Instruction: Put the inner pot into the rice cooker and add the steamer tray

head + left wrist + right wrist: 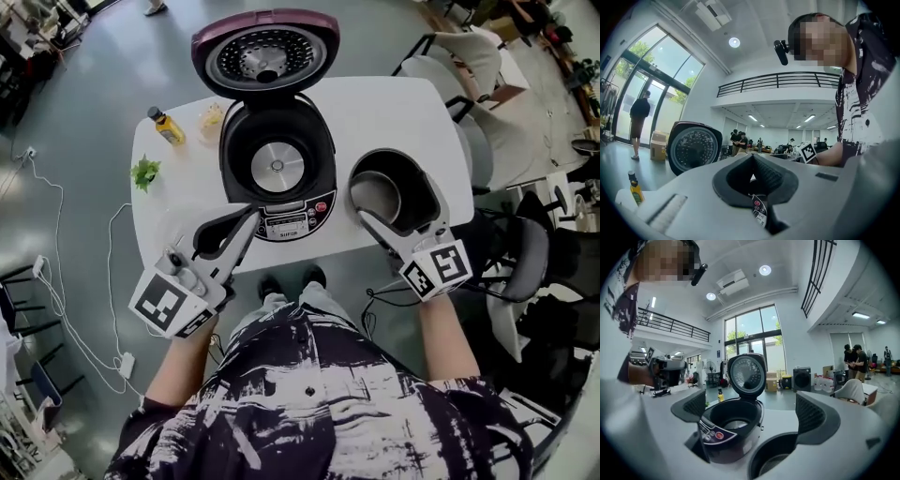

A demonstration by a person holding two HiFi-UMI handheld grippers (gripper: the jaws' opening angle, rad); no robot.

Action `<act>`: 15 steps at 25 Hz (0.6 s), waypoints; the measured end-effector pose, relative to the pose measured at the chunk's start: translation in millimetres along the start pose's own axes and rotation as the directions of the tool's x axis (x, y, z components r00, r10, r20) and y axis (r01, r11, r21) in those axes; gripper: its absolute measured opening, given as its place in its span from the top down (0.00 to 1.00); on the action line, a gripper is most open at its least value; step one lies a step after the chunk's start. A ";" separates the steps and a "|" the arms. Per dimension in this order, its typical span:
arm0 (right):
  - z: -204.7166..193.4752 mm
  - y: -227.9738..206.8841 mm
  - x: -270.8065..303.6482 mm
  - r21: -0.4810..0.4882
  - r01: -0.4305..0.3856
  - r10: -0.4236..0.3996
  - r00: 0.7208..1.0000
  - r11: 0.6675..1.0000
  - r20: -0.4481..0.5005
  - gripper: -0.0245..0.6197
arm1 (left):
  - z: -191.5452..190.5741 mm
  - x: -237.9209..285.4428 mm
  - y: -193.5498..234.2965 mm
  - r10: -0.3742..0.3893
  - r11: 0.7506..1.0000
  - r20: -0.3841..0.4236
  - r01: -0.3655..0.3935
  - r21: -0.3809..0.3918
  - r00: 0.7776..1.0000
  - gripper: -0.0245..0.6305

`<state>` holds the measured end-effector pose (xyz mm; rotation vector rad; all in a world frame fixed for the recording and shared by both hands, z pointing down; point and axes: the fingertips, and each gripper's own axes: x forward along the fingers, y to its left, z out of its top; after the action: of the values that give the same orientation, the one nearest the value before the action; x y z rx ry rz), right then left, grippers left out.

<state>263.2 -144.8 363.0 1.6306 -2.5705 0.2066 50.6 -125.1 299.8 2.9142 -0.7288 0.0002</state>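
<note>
The dark rice cooker point(277, 164) stands open in the middle of the white table point(394, 108), its lid point(265, 52) tilted back and its cavity empty. To its right sits the dark inner pot point(394, 192). My right gripper point(398, 225) is open, its jaws spread at the pot's near rim. In the right gripper view the right gripper point(750, 408) frames the pot point(771, 460) low down, with the cooker point(729, 430) to the left. My left gripper point(246, 223) is shut on nothing, just in front of the cooker's control panel point(291, 222); the left gripper point(752, 161) has its tips together.
A yellow bottle point(165, 126), a green sprig point(144, 172) and a pale small item point(211, 117) lie at the table's back left. Chairs point(469, 56) stand to the right of the table. Cables point(56, 281) trail on the floor at the left.
</note>
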 end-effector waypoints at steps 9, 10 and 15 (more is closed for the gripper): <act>-70.1 -115.2 -20.9 -0.011 0.199 -0.198 0.968 0.980 -0.157 0.10 | -8.5 24.3 -9.4 -0.047 0.999 -0.031 0.047 -0.011 0.998 0.96; -80.9 -128.0 -21.7 -0.003 0.218 -0.215 0.960 0.976 -0.180 0.10 | -9.2 26.6 -9.4 -0.049 0.999 -0.033 0.049 -0.010 0.998 0.96; -144.7 -181.2 -23.8 0.087 0.305 -0.257 0.900 0.948 -0.353 0.11 | -13.3 33.4 -8.4 -0.053 0.998 -0.044 0.052 -0.018 0.998 0.96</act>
<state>437.9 -176.3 514.1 1.8060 -2.0816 0.5989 84.4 -131.6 312.9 2.9058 -0.6424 0.0532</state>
